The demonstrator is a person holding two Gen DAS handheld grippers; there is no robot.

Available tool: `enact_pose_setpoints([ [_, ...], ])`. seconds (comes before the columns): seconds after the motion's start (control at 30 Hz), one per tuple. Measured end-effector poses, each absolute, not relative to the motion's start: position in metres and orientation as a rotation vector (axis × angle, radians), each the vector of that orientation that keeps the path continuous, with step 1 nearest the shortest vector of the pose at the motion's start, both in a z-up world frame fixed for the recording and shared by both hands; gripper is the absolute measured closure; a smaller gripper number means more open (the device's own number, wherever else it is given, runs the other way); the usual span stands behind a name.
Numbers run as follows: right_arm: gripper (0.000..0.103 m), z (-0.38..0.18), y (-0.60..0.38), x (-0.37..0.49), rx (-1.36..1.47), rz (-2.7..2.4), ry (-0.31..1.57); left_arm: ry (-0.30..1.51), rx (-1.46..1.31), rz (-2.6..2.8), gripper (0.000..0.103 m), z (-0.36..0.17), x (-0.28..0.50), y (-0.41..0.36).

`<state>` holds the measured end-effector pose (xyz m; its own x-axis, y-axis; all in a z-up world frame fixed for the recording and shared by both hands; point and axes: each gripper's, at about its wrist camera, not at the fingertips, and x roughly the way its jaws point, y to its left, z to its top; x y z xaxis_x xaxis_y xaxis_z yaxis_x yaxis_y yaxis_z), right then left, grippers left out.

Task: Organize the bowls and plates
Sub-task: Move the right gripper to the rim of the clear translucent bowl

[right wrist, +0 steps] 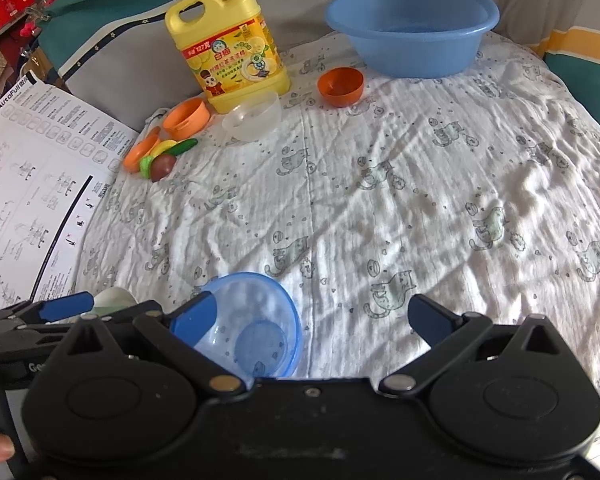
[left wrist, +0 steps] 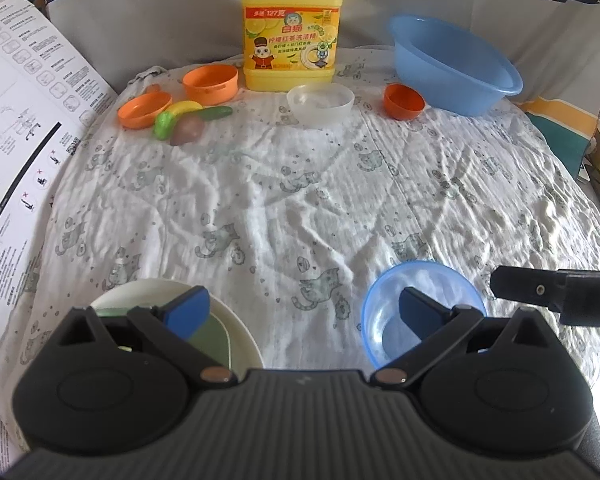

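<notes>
A: Your left gripper [left wrist: 304, 312] is spread wide, nothing between its blue pads, hovering over the near edge of the cat-print cloth [left wrist: 300, 200]. Under its left finger sits the white plate [left wrist: 242, 336], with something green on it, though your gripper body hides most of that.

B: And your right gripper [right wrist: 314, 318] is just as wide apart and empty. Its left finger hangs over the clear blue bowl [right wrist: 260, 320], which rests on the cloth near the front edge, between your two grippers.

A: Mid-cloth is bare fabric. Further back, the clear white bowl [left wrist: 320, 104] sits just in front of the yellow detergent jug [left wrist: 290, 28].

B: Left of it, two orange dishes [left wrist: 210, 82] and toy vegetables [left wrist: 180, 120]. Right of it, a small orange bowl [right wrist: 340, 85], then the big blue basin [right wrist: 412, 26] at the far right corner.
</notes>
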<state>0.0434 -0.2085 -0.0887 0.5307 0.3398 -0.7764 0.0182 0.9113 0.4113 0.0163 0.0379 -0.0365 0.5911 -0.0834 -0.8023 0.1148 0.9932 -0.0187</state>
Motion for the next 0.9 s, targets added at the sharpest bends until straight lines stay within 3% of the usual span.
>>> enact_pose_setpoints([
  [0.9, 0.000, -0.085, -0.219, 0.115, 0.346, 0.161, 0.953, 0.912, -0.003, -0.088, 0.000, -0.019, 0.091, 0.049],
])
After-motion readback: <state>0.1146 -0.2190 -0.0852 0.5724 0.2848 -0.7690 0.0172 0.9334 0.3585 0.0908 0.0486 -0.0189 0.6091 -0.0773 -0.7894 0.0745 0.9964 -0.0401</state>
